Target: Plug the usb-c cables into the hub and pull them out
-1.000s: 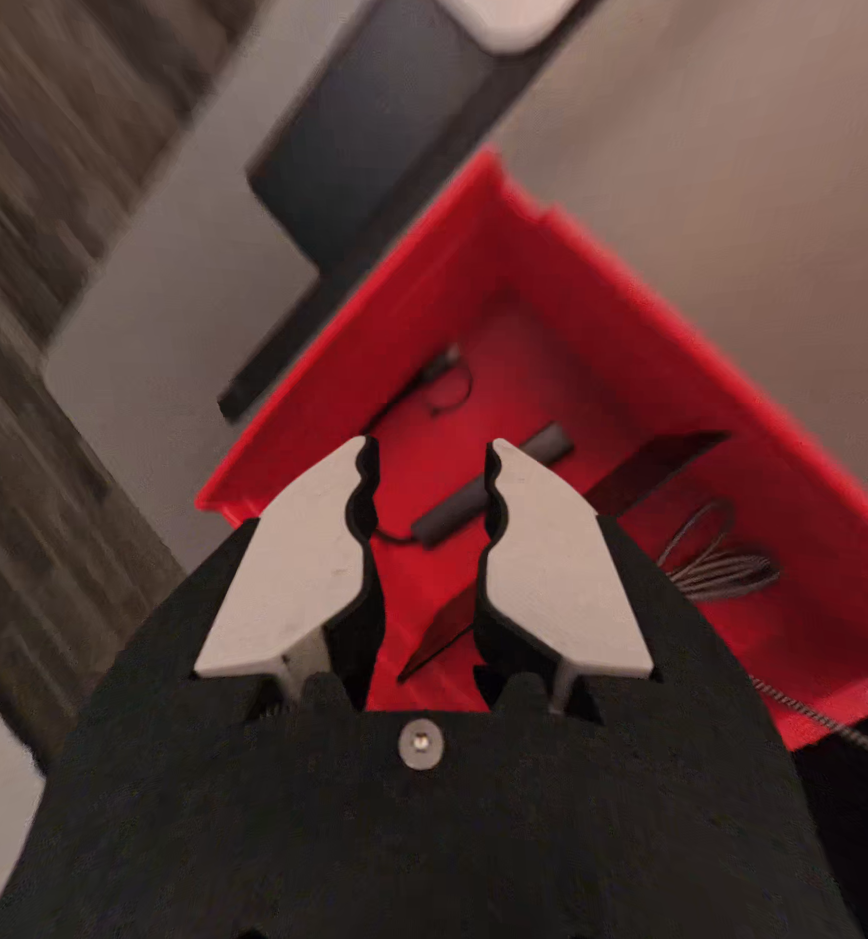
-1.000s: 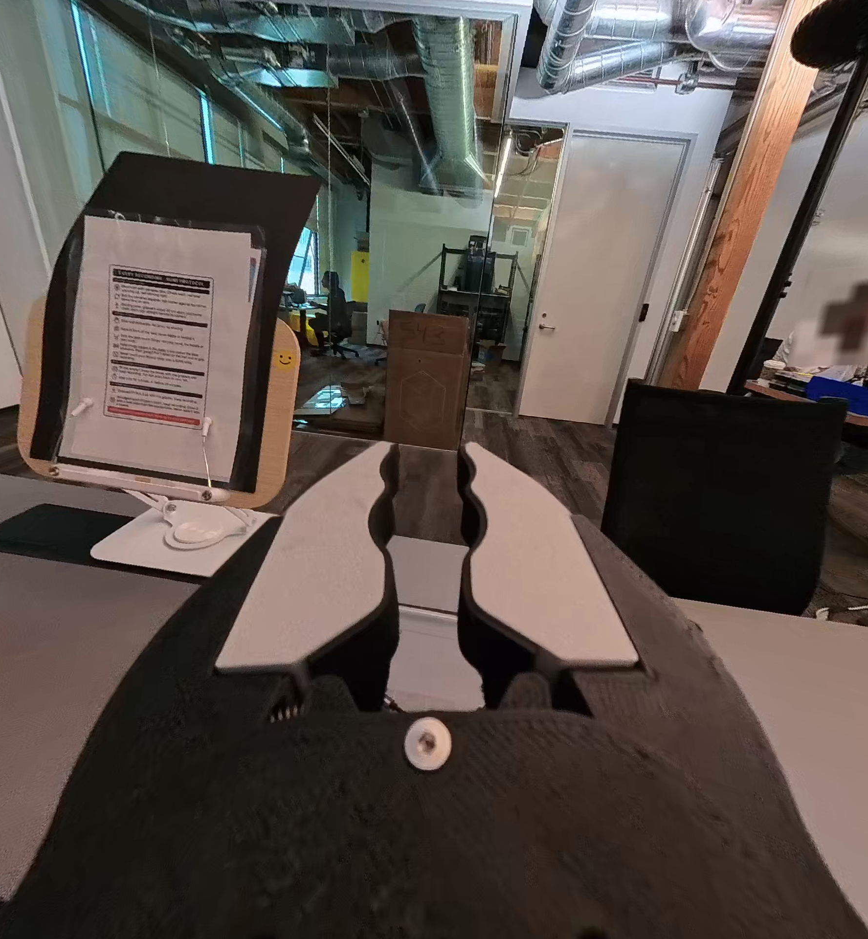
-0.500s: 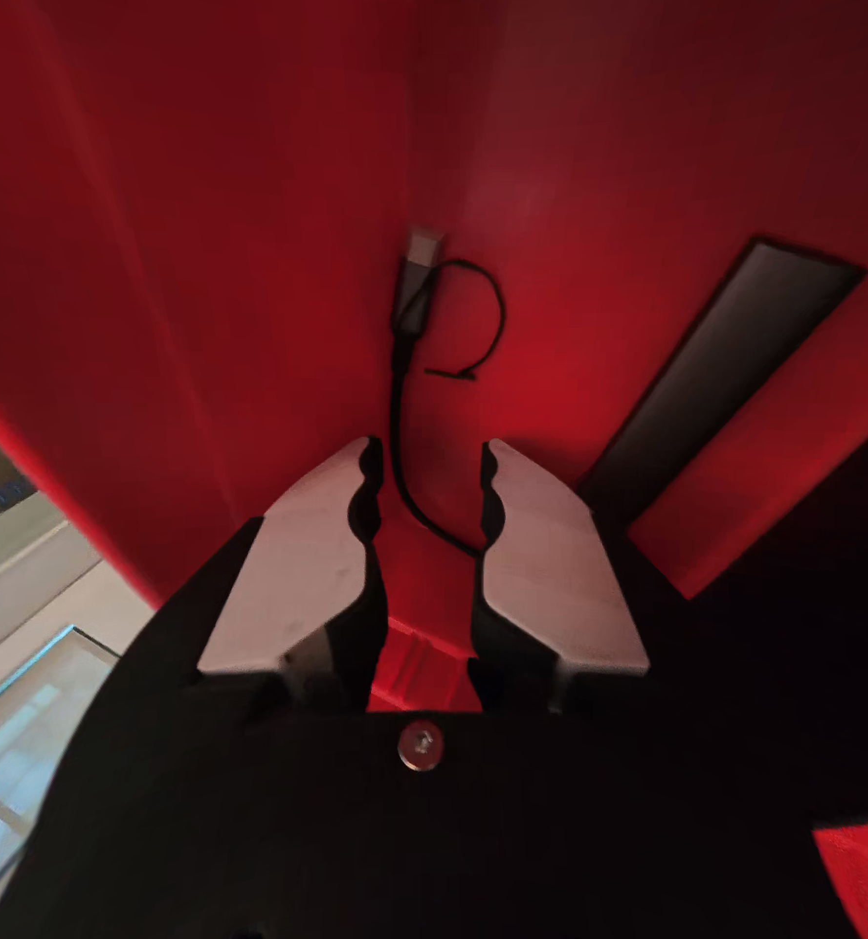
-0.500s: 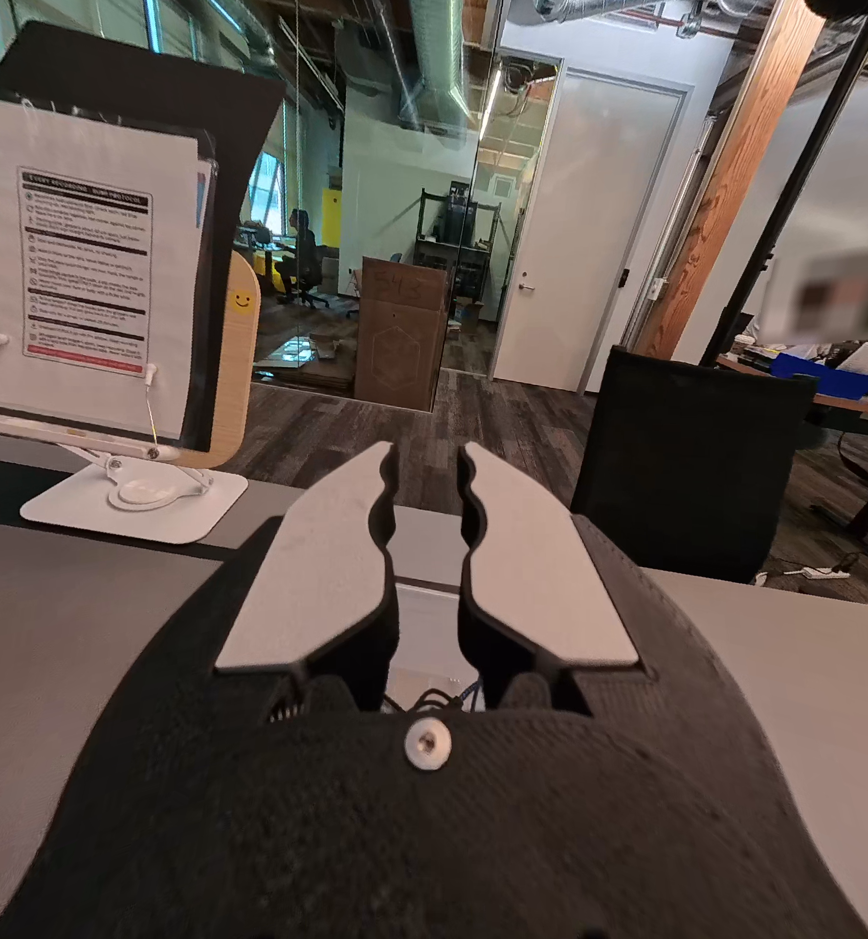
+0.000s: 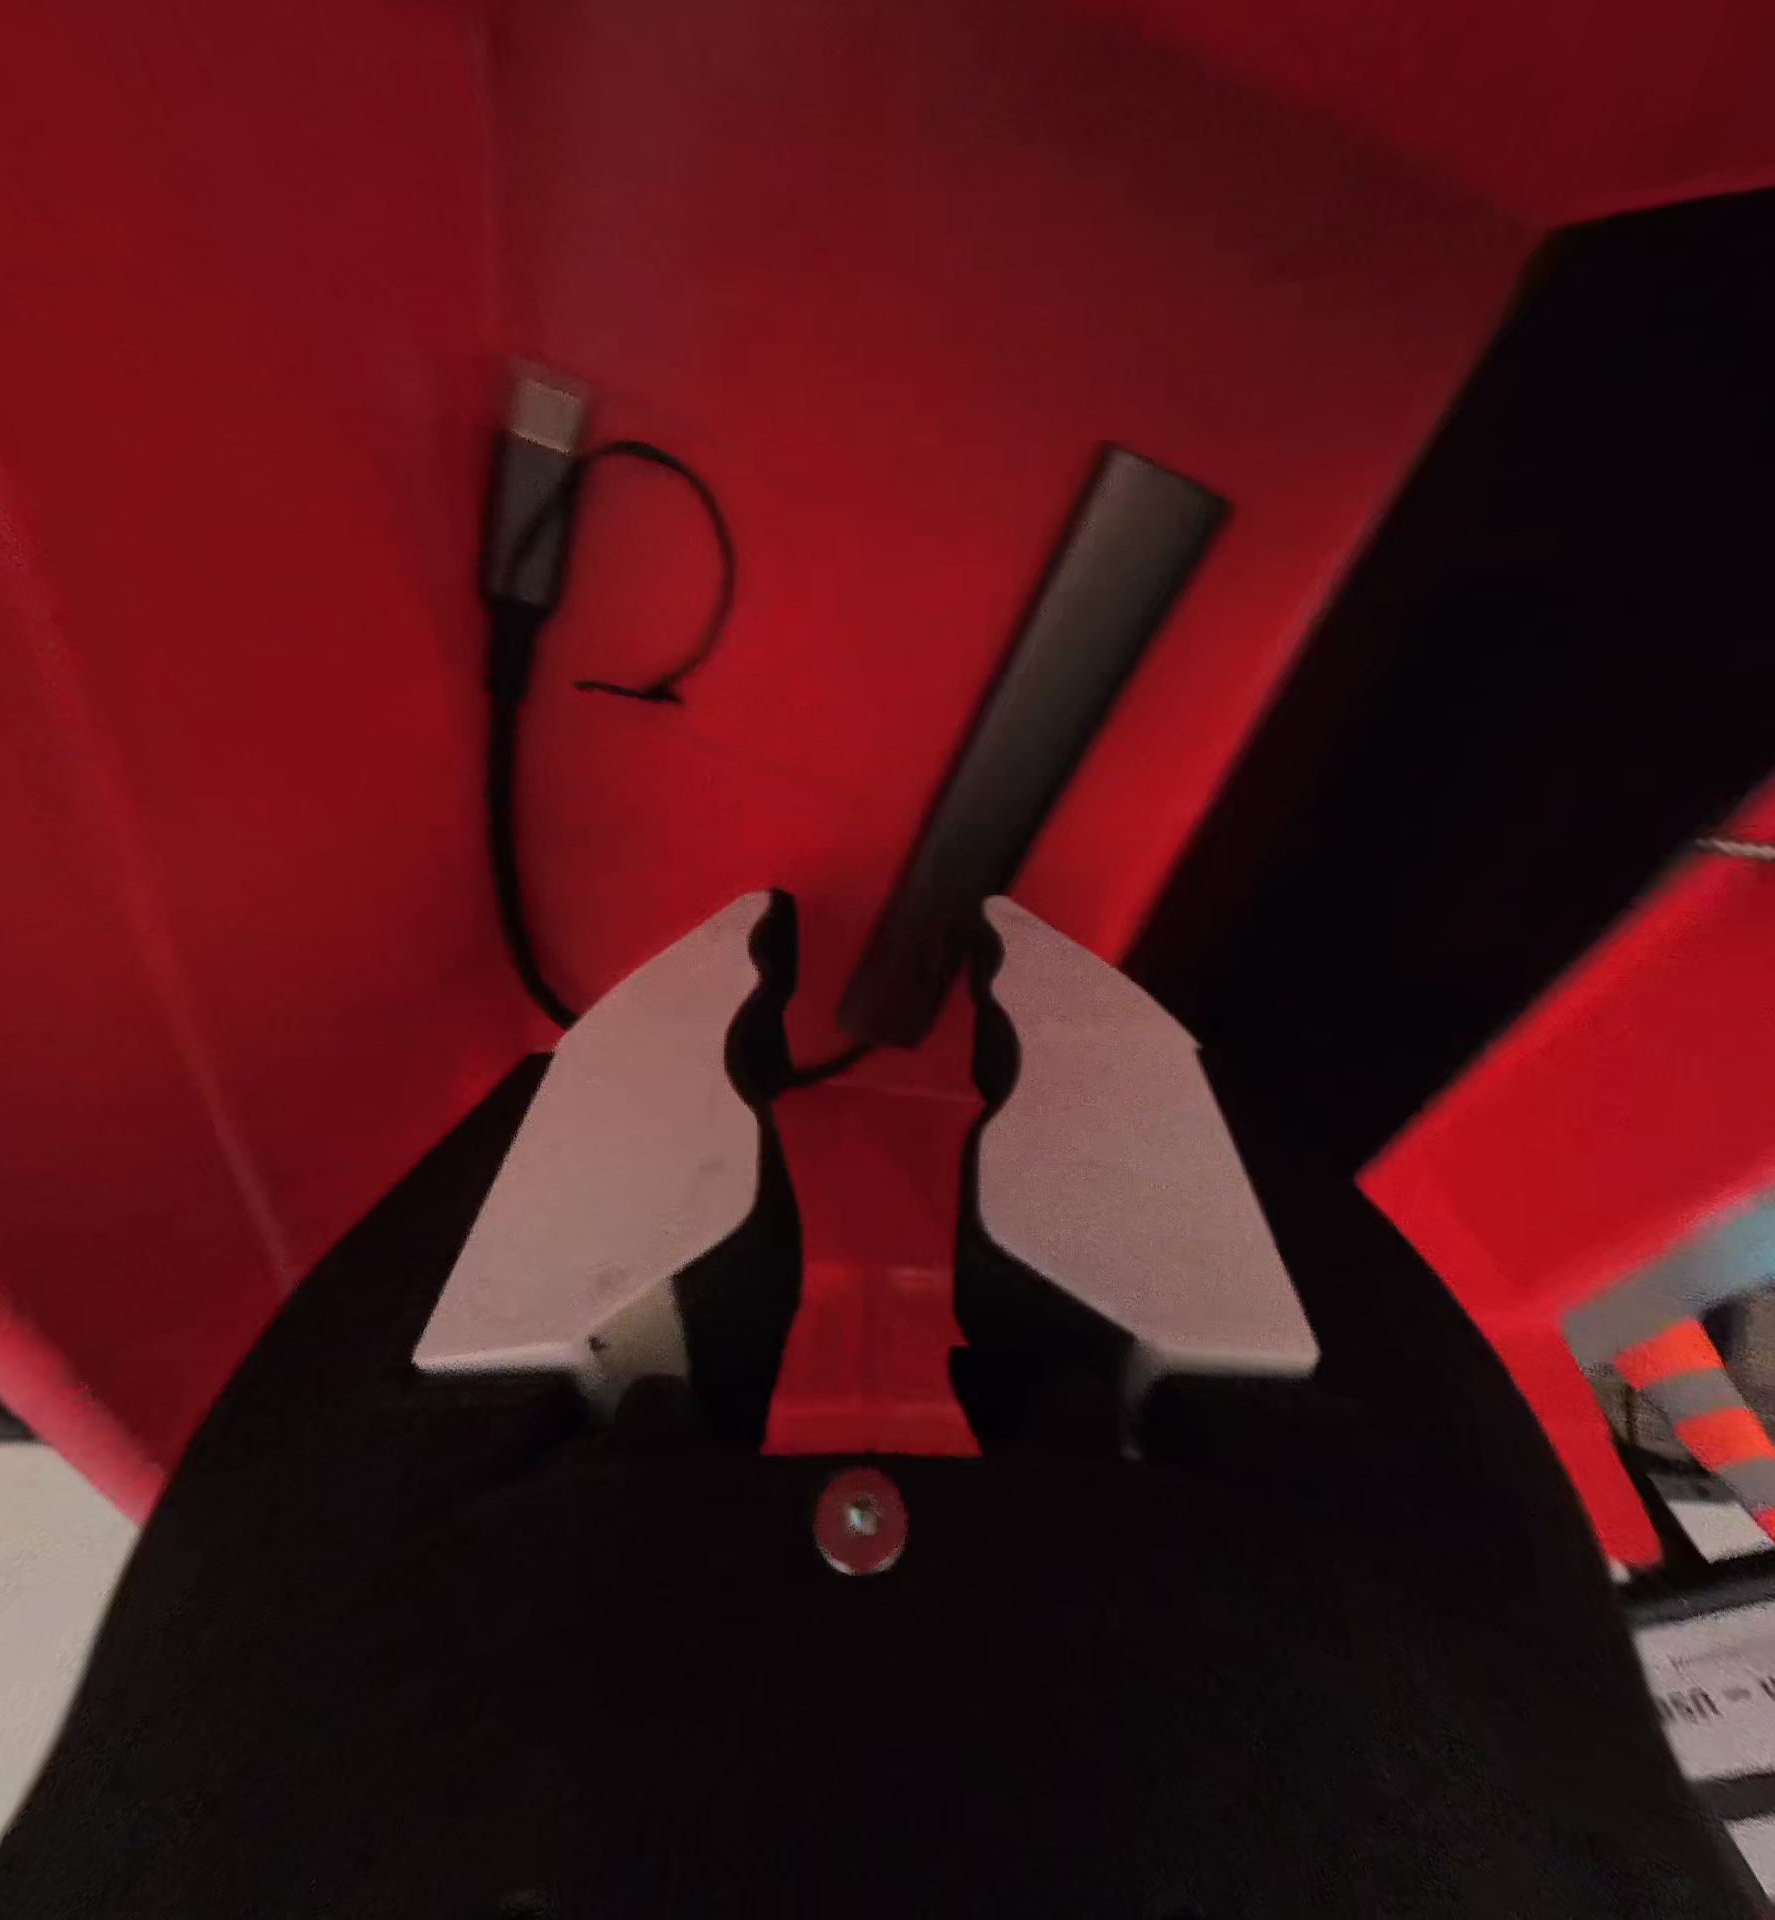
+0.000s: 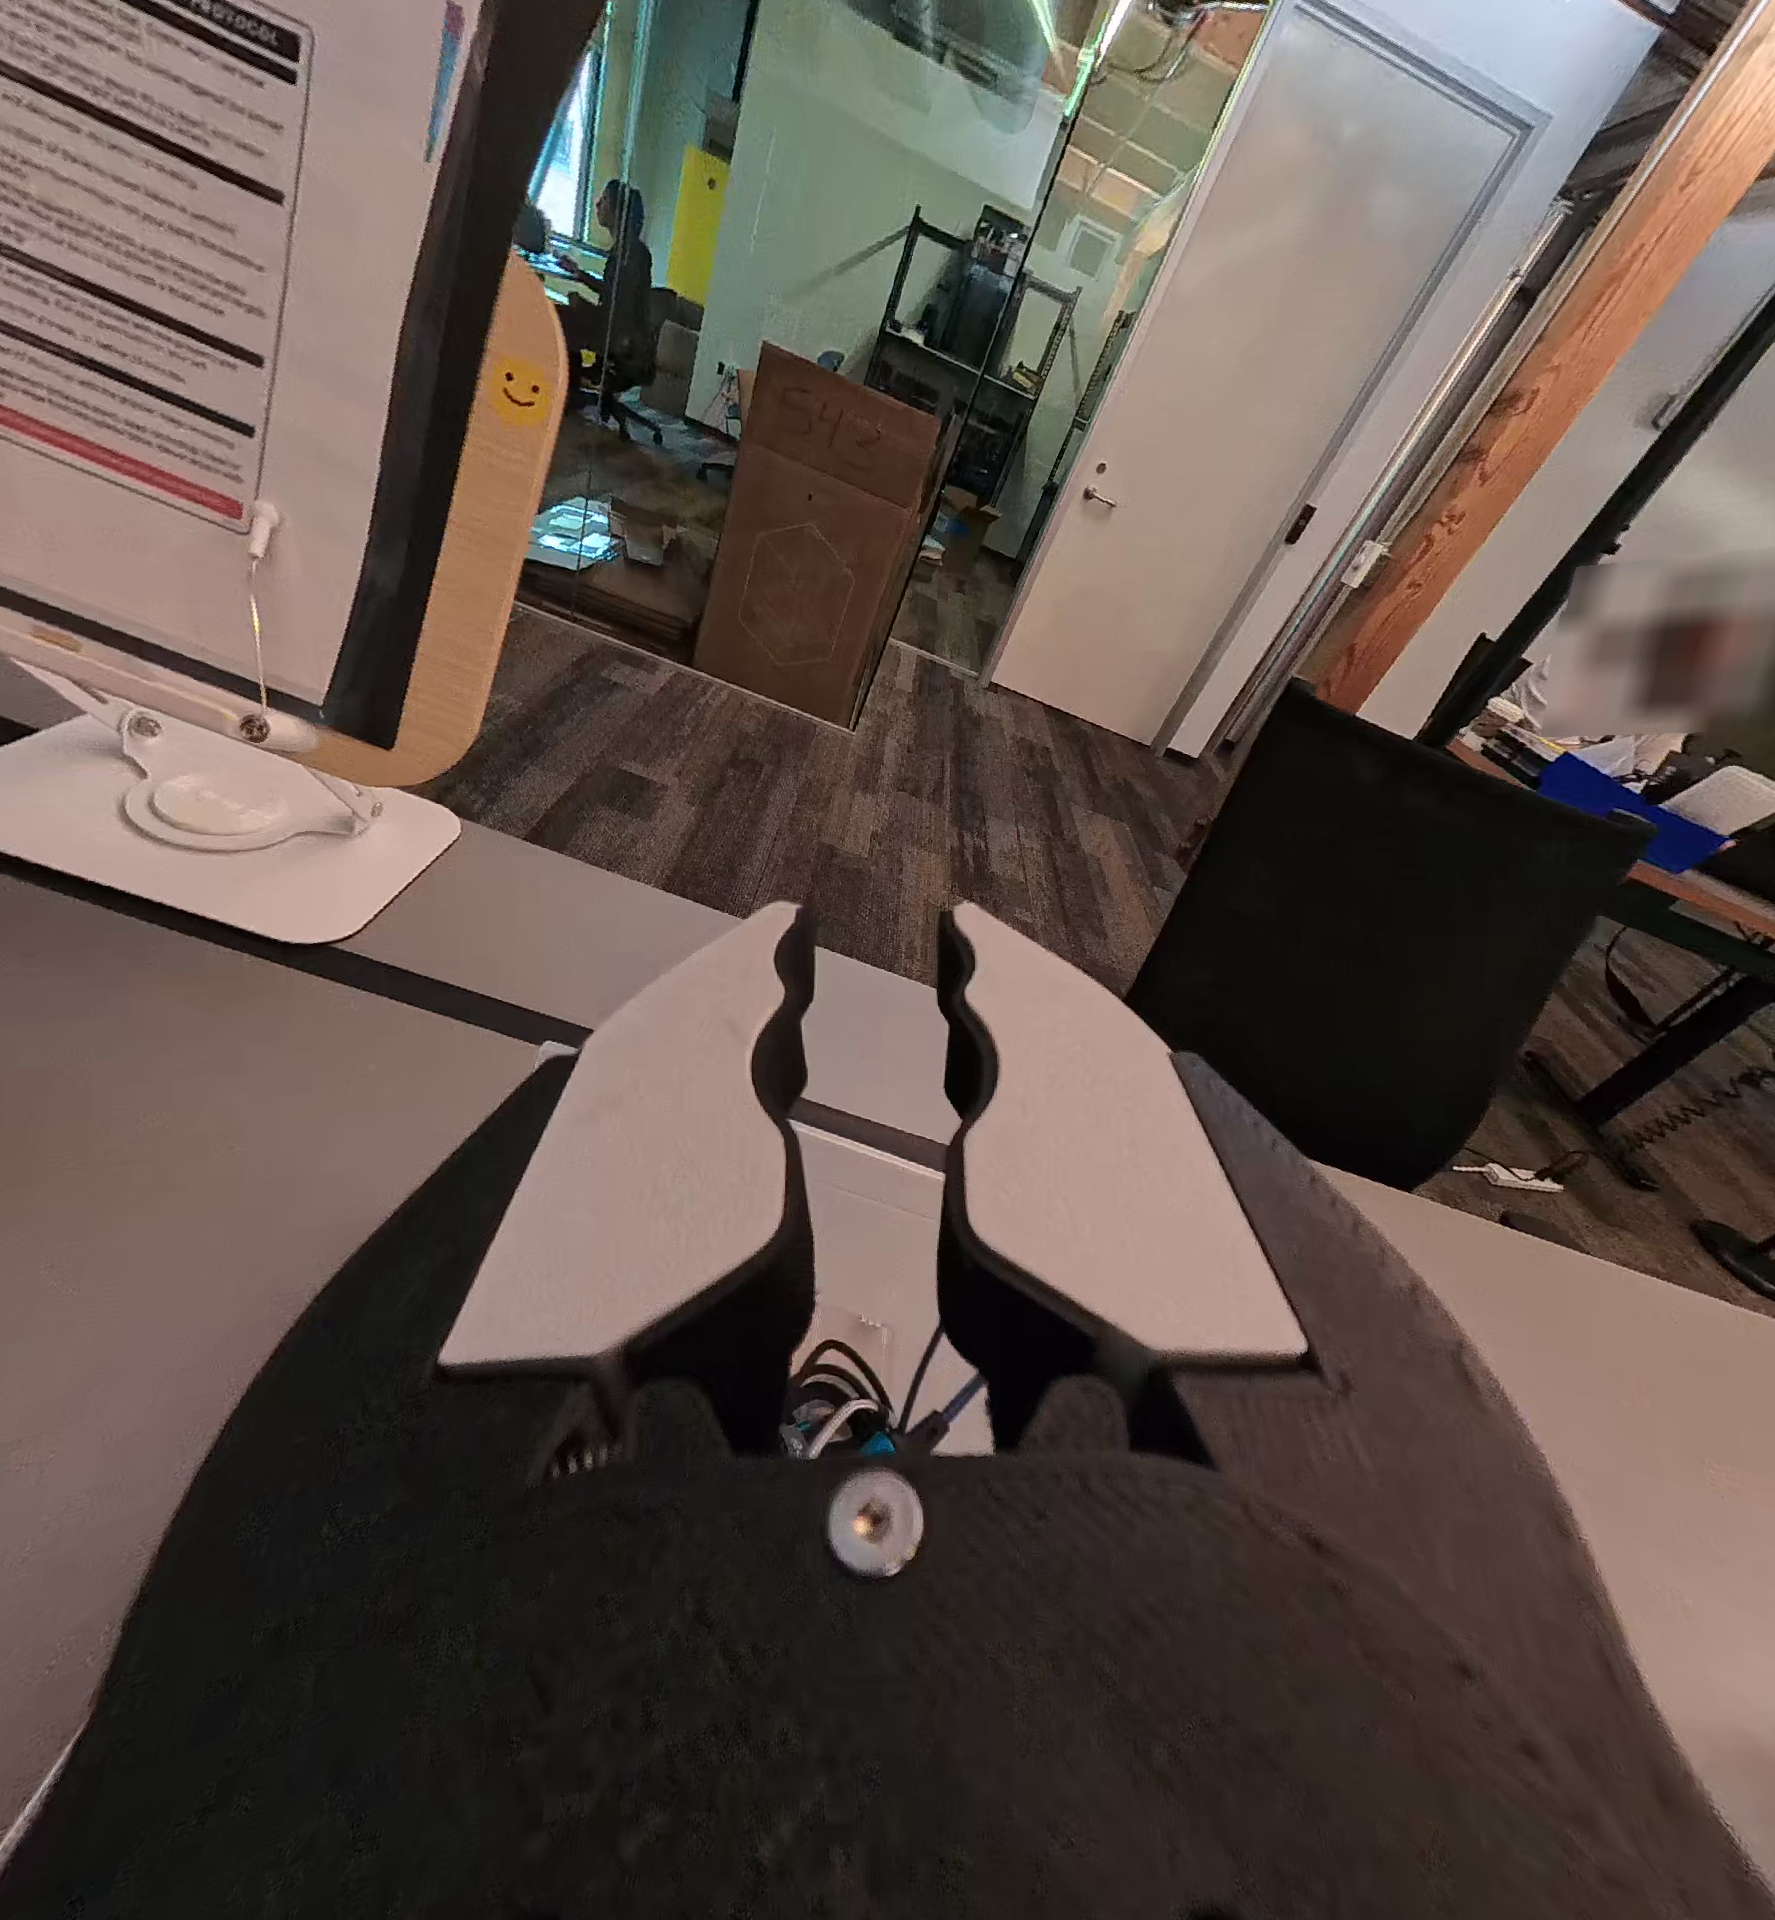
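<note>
- The left tool [image 5: 878, 925] reaches into a red bin [image 5: 239, 623], its jaws apart and gripping nothing.
- The hub [image 5: 1049, 727] — a slim dark bar — lies on the bin floor, its near end between the fingertips; contact is hard to judge in the blur.
- Its short cable [image 5: 504, 831] curves left to a plug [image 5: 540, 488].
- The right tool [image 6: 875, 930] hovers over the grey bench [image 6: 187, 1091], jaws parted and empty.
- A paper stand [image 6: 187, 821] sits on the bench to the left — well apart.
</note>
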`<state>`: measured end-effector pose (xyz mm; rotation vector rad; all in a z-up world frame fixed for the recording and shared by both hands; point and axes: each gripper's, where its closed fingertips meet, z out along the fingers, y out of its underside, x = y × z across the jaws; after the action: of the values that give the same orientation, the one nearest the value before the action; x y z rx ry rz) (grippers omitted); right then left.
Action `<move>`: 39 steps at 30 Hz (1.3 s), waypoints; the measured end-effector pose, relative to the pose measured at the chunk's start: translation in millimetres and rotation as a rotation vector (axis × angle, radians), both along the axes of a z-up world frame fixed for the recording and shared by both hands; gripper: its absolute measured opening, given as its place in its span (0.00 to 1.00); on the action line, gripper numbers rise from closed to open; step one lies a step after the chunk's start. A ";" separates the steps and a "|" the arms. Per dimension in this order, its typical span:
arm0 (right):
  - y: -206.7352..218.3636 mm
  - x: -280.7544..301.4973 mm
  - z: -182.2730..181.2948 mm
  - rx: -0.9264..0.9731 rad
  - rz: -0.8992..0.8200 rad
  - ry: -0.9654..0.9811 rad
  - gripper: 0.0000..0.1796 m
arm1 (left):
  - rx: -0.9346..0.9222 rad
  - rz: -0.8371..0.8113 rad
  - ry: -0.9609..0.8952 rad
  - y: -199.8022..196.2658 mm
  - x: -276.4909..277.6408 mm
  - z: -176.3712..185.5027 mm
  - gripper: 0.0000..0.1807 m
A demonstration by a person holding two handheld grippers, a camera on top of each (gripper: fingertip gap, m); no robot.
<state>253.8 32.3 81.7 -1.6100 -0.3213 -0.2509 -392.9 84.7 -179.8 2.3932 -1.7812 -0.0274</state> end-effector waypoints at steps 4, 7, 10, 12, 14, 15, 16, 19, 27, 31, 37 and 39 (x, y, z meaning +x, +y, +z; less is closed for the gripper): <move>4.3 -7.5 -4.0 -0.016 0.016 -0.013 0.13 | -0.083 -0.025 -0.001 -18.6 -8.5 11.7 0.25; 8.2 -9.9 -8.8 -0.033 0.012 -0.042 0.13 | -0.119 -0.098 0.094 -25.6 -21.5 3.5 0.28; 10.8 -12.0 -12.4 -0.046 0.012 -0.055 0.13 | -0.116 -0.196 0.154 -25.9 -23.4 -9.9 0.26; 11.6 -13.7 -13.6 -0.051 0.016 -0.054 0.13 | -0.102 -0.246 0.164 -24.2 -22.6 -16.3 0.28; 12.2 -14.8 -14.5 -0.055 0.014 -0.060 0.13 | -0.079 -0.280 0.167 -20.9 -22.9 -19.5 0.21; 12.8 -15.3 -14.9 -0.057 0.011 -0.065 0.13 | -0.041 -0.310 0.175 -16.0 -24.1 -20.5 0.18; 13.3 -15.8 -15.3 -0.058 0.009 -0.071 0.13 | 0.001 -0.342 0.185 -10.7 -24.9 -21.5 0.14; 15.8 -19.5 -17.1 -0.063 0.010 -0.086 0.13 | 0.029 -0.334 0.182 -8.3 -24.8 -22.0 0.12; 22.1 -29.0 -28.0 -0.101 0.018 -0.161 0.13 | 0.105 -0.238 0.087 -2.6 -19.2 -3.5 0.12; 22.2 -30.4 -27.9 -0.100 0.024 -0.164 0.13 | 0.198 -0.215 0.079 3.2 -15.0 27.1 0.12; 16.9 -34.6 -19.9 -0.071 0.048 -0.144 0.13 | 0.340 -0.239 0.147 3.8 -1.9 80.7 0.12; 14.5 -37.4 -16.7 -0.060 0.062 -0.136 0.13 | 0.376 -0.261 0.178 1.1 5.0 97.8 0.12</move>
<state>216.4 46.7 65.0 -1.6424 -0.4862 -0.3069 -387.9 85.8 -82.0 2.2692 -2.1398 -0.6385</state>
